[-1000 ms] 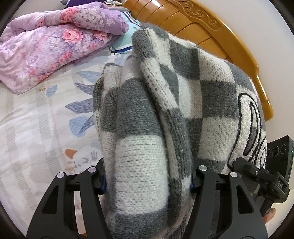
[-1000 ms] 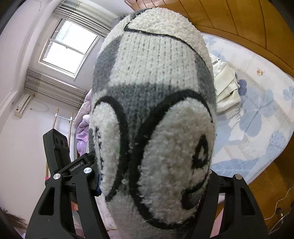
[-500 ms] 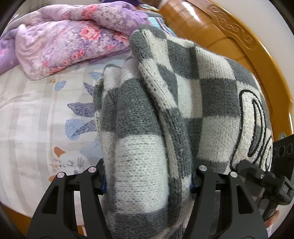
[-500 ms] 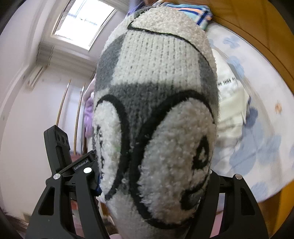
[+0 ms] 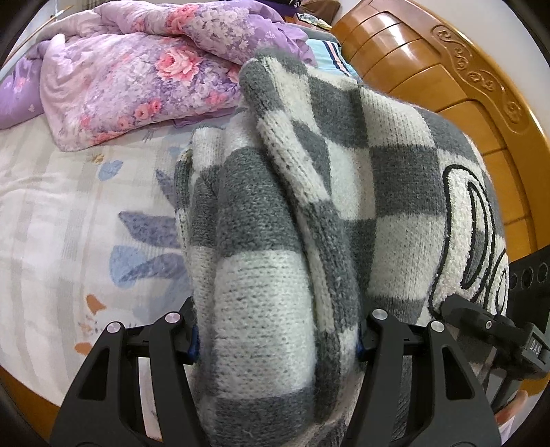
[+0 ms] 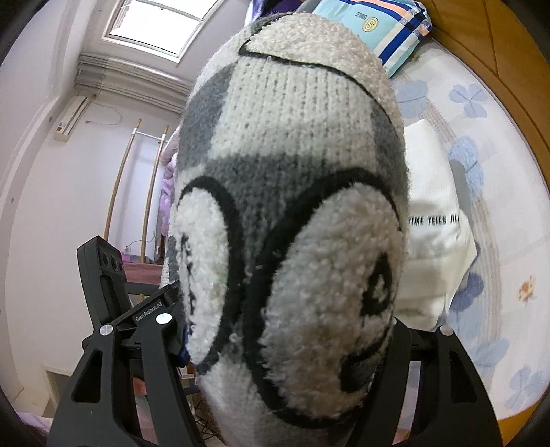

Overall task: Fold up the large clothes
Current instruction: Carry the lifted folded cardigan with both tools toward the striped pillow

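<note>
The grey-and-white checked sweater (image 5: 309, 213) is bunched between the fingers of the left hand-held gripper (image 5: 276, 338), which pinches a thick fold of it; the knit rises forward from the fingers, above the bed (image 5: 51, 213). The right hand-held gripper (image 6: 285, 330) clamps another bundled part of the same sweater (image 6: 292, 206), bearing black-outlined fluffy shapes. A floral quilt (image 5: 137, 68) lies toward the bed's far edge, near the wooden headboard (image 5: 447, 68).

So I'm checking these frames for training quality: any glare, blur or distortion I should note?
Left wrist view: fisheye bends the headboard, which shows glossy highlights; the sweater is sharp. Right wrist view: the window is blown out, the sweater fills the frame, and the bed sheet curves at the edge.
</note>
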Demonstrator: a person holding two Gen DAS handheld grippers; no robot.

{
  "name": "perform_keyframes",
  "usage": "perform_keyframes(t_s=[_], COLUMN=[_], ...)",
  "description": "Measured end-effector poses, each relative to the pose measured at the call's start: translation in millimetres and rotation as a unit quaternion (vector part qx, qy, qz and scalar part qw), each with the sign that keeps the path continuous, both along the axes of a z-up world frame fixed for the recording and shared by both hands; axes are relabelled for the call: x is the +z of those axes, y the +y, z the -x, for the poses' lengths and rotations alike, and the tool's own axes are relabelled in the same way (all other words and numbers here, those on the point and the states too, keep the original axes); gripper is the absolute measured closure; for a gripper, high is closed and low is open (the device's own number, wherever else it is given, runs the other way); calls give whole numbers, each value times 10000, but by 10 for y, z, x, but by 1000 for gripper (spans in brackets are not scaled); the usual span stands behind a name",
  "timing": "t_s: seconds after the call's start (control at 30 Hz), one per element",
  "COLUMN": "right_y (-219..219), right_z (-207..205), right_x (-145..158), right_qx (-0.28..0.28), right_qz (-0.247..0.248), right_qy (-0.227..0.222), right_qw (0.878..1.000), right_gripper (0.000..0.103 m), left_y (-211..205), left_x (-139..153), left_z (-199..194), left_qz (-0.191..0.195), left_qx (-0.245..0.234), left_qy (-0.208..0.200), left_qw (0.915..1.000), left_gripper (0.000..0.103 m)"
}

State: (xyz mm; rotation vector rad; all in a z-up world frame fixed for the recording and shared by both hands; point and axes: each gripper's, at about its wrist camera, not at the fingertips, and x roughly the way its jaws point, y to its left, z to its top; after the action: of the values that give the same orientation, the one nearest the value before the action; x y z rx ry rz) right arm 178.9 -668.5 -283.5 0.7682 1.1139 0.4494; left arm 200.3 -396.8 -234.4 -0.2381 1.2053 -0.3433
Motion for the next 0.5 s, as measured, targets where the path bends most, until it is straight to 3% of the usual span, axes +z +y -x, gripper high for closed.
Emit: perform_keyframes(t_s=[0.17, 0.5], right_y=[131, 264], right_z=[-278, -487], right_x=[-180, -1247], right_qx=[41, 155], right_qz=[196, 743], right_qy=[223, 1139], right_qw=[9996, 9906], right_gripper=[37, 33], left_y=[-145, -316], left_x=[-384, -1548], left_z=[-512, -981], left_qz=[-91, -368], left_qx=[-42, -210], left_qy=[220, 979], left_qw=[9997, 9943], left_gripper=[43, 43])
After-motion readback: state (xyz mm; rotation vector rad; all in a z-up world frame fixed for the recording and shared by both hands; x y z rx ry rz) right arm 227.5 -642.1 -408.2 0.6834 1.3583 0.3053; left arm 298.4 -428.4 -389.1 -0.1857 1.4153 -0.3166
